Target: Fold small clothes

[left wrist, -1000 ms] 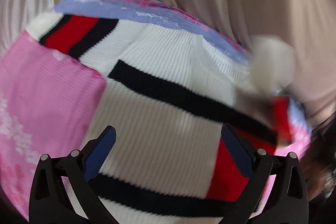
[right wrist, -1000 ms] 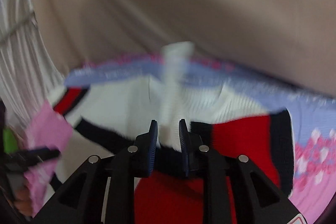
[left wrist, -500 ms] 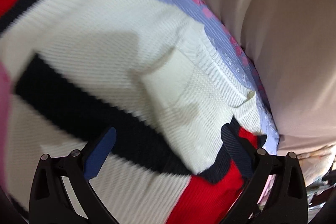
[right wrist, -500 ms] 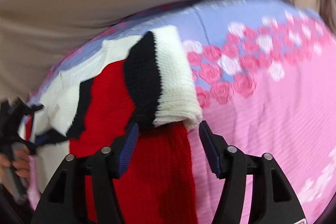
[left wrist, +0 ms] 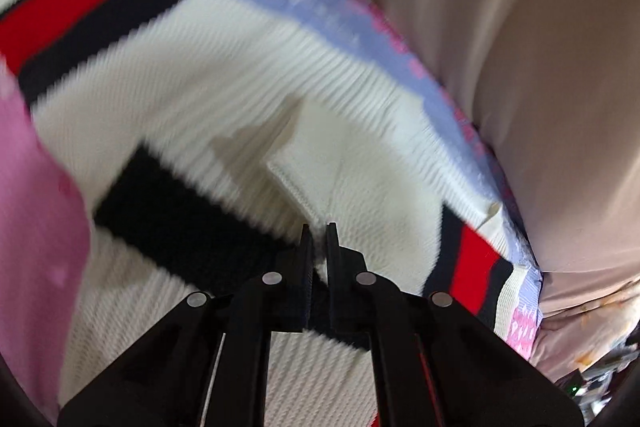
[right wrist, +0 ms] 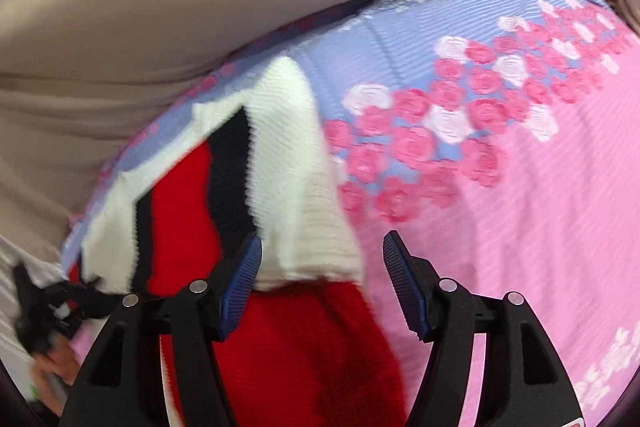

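Left wrist view: the left gripper (left wrist: 317, 227) has its jaws pinched on a white fold of the sweater (left wrist: 224, 83), which spreads ahead.

Right wrist view: the right gripper (right wrist: 322, 281) is spread wide, the cuffed sleeve (right wrist: 296, 195) lying between its jaws on the bedspread (right wrist: 520, 207), sleeve running ahead-left.

A bed carries everything, covered by a bedspread (right wrist: 540, 211) that is pink with a lilac-blue band and a cluster of pink and white roses (right wrist: 448, 123). A knitted sweater (left wrist: 224, 83) in white, red and black lies directly on it, spread out with one sleeve (right wrist: 288, 163) folded over the red part.
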A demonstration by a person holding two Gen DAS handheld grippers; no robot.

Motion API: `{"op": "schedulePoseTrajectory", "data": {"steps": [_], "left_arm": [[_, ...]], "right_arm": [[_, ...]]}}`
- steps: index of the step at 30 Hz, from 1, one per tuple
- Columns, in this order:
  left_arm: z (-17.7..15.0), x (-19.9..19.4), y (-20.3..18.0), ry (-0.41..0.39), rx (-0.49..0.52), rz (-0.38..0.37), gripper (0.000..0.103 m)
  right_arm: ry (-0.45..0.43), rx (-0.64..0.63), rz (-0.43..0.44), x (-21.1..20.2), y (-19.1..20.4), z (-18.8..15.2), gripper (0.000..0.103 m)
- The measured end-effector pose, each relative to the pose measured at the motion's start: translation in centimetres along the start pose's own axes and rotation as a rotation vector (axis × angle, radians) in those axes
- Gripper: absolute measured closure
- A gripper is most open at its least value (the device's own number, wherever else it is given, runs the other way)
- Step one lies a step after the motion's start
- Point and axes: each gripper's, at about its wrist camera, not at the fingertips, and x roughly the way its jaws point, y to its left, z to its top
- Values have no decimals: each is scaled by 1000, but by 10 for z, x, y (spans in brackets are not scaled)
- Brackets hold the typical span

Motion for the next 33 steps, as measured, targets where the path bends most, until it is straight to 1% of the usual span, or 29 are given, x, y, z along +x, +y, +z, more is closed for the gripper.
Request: {"op": "schedulePoseTrajectory", "data": {"steps": [2, 3, 4, 5, 6, 7, 8, 9, 10, 11, 12, 13, 14, 15, 16, 17, 18, 19, 21, 22, 23, 24, 25, 26, 27, 29, 30, 31, 33], "left_arm": [[-6, 5, -1, 0, -1, 1, 97], [-9, 9, -3, 5, -4, 2, 97], [-7, 8, 2, 1, -7, 5, 97], [-7, 6, 1, -6, -6, 7, 98], [-5, 2, 1, -14, -3, 10, 98], [-4, -3, 1, -27, 6, 20, 98], [-3, -4, 1, -32, 13, 27, 98], [-2, -7, 9, -27, 15, 36, 98], [-2, -2, 13, -10, 10, 41, 98], [-3, -1, 16, -10, 8, 31, 98], [-4, 0, 16, -24, 17, 28, 98], [-7, -2, 14, -31, 40, 40, 98], [-8, -2, 11, -34, 58, 52, 98], [-9, -2, 11, -35, 65, 57, 97], [-9, -1, 11, -36, 67, 58, 97], [-9, -1, 12, -36, 63, 54, 97], [-10, -1, 13, -38, 61, 51, 97], [-11, -1, 13, -41, 65, 54, 96], [-12, -1, 11, -45, 75, 63, 96], [-12, -2, 11, -47, 78, 66, 96], [-12, -3, 12, -45, 74, 64, 96], [-11, -4, 14, -38, 64, 53, 95], [-9, -9, 19, -26, 34, 22, 95], [-7, -16, 25, -31, 3, -8, 95], [-2, -32, 38, -62, -43, -44, 95], [8, -57, 63, -131, -108, -64, 80], [16, -71, 79, -170, -145, -52, 64], [31, -89, 106, -232, -211, -16, 54], [54, -109, 145, -298, -301, 29, 47]], "right_arm": [[40, -60, -39, 17, 10, 2, 39], [59, -78, -62, 28, 12, 5, 55], [68, -76, -69, 31, 13, 8, 75], [50, -60, -54, 26, 11, 12, 83], [-9, -31, -34, 14, 7, 18, 85], [-34, -21, -49, 9, 3, 21, 85], [-37, -14, -73, 10, -5, 23, 85], [15, -10, -98, 22, -15, 24, 85], [85, -12, -91, 38, -23, 23, 85], [60, -17, -67, 35, -26, 24, 83], [74, -27, -80, 31, -24, 28, 81], [54, -25, -90, 22, -20, 31, 81], [-15, -21, -119, 5, -14, 34, 81], [-76, -29, -126, -10, -9, 34, 77], [-111, -47, -120, -19, -5, 33, 74], [-113, -72, -108, -21, 2, 33, 75], [-73, -109, -93, -11, 10, 27, 78], [-26, -144, -97, 3, 14, 24, 81], [64, -203, -159, 41, 12, 10, 84], [16, -234, -175, 42, 17, 6, 86], [33, -251, -210, 40, 26, 8, 86], [29, -251, -211, 33, 33, 9, 84], [-4, -247, -184, 20, 40, 10, 83], [-29, -251, -161, 9, 46, 9, 82], [-40, -267, -147, -1, 53, 5, 79], [-40, -301, -131, -16, 62, -7, 75], [-33, -310, -119, -23, 63, -15, 72], [-20, -319, -107, -29, 59, -27, 72], [15, -332, -93, -36, 59, -46, 71]]}}
